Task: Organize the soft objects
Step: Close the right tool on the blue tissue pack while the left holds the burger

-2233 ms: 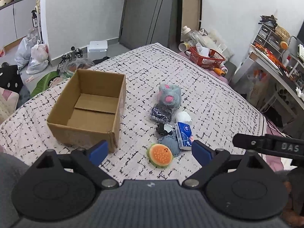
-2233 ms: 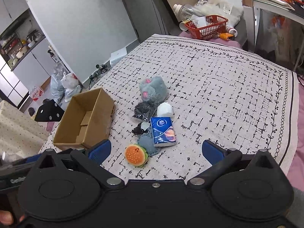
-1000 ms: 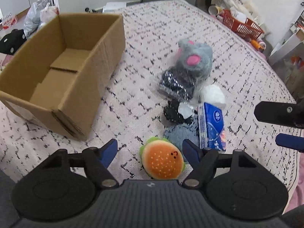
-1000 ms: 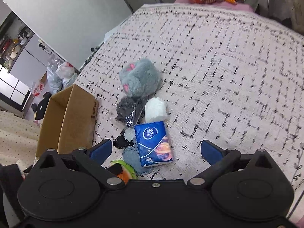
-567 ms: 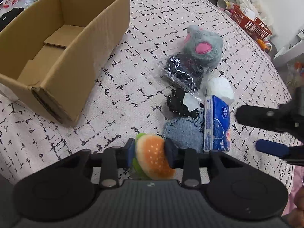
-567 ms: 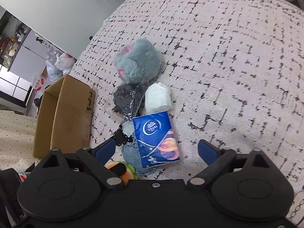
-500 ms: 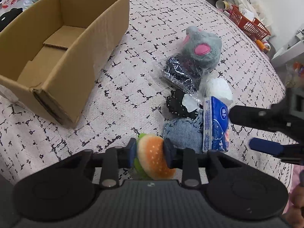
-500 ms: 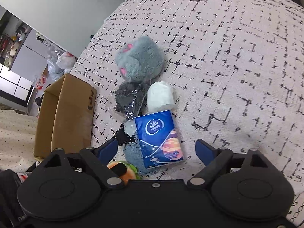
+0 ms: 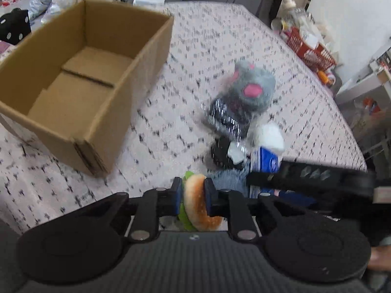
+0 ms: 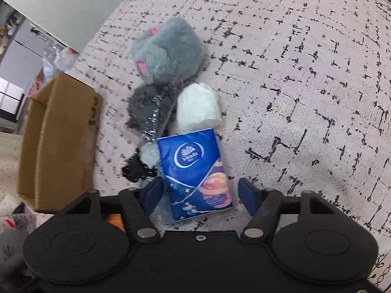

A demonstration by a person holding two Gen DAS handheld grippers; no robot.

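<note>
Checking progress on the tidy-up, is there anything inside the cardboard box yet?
No, the cardboard box shows only its bare floor flaps, and the burger plush sits clamped in the left gripper.

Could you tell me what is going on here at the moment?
A person is sorting soft items on a bed. The left gripper is shut on a burger plush, with the empty cardboard box ahead to its left. The right gripper is open, its fingers on either side of a blue tissue pack, not yet gripping it.

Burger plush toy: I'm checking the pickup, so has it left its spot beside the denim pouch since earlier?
Yes. The orange burger plush toy, clamped in the left tongs, has lifted off the bedspread beside the blue denim pouch.
</note>
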